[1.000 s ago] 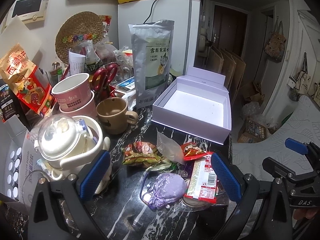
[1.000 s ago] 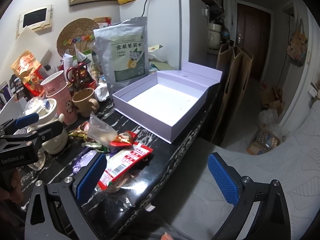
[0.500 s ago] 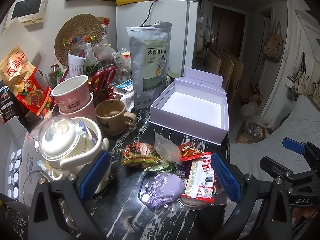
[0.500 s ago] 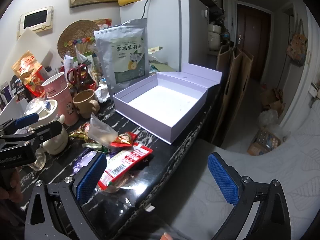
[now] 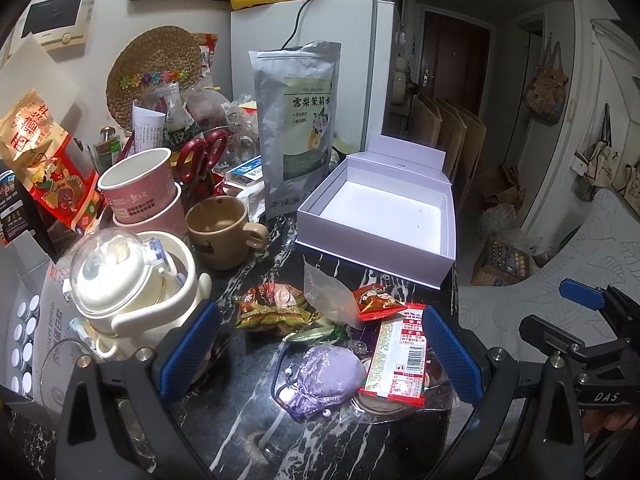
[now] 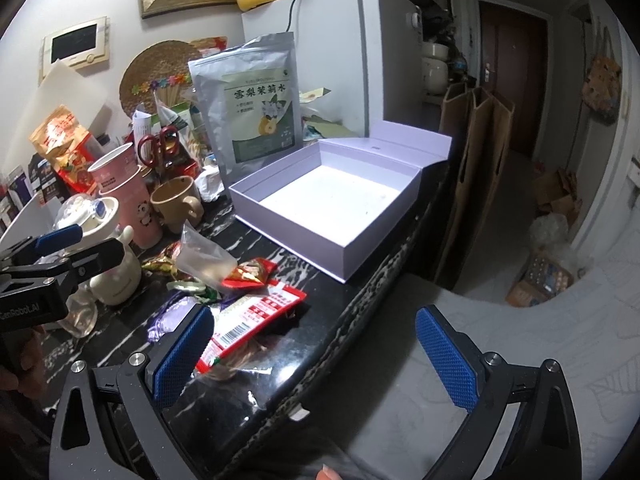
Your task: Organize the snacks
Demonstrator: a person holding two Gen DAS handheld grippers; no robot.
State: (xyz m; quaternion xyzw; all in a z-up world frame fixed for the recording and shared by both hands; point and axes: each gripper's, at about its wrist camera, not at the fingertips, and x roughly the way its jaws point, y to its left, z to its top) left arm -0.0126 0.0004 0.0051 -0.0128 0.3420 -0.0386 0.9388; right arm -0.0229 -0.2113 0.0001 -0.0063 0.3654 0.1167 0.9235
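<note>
The snacks lie in a loose heap on the black marble counter [image 5: 240,432], near its front edge. Nearest the edge is a long red-and-white packet [image 5: 396,356] with a barcode; just beside it on the left sits a purple drawstring pouch [image 5: 328,372]. Behind these lie a red-and-gold wrapped snack [image 5: 272,308], a small red packet [image 5: 376,298], a clear plastic bag [image 5: 326,292] and a green foil sweet [image 5: 316,332], all touching or overlapping.

Behind the heap, an open lavender box [image 5: 376,248] stands empty, its lid flipped back against the rear. A tall silver pouch [image 5: 296,120] with a green label stands upright just left of the box.

The left gripper [image 5: 316,352] hangs over the heap with its blue pads wide apart, holding nothing; the purple pouch and the barcode packet sit between them in its view. The right gripper [image 6: 316,356] is also spread wide and empty, its left pad [image 6: 182,356] over the counter by the barcode packet [image 6: 252,320] and its right pad out past the counter edge, above a grey patterned cover [image 6: 520,320].

To the left of the snacks stand a white kettle [image 5: 132,292], a brown mug [image 5: 222,228], stacked pink cups [image 5: 138,184] and red scissors [image 5: 202,156]. A white fridge [image 5: 340,60] rises behind.
</note>
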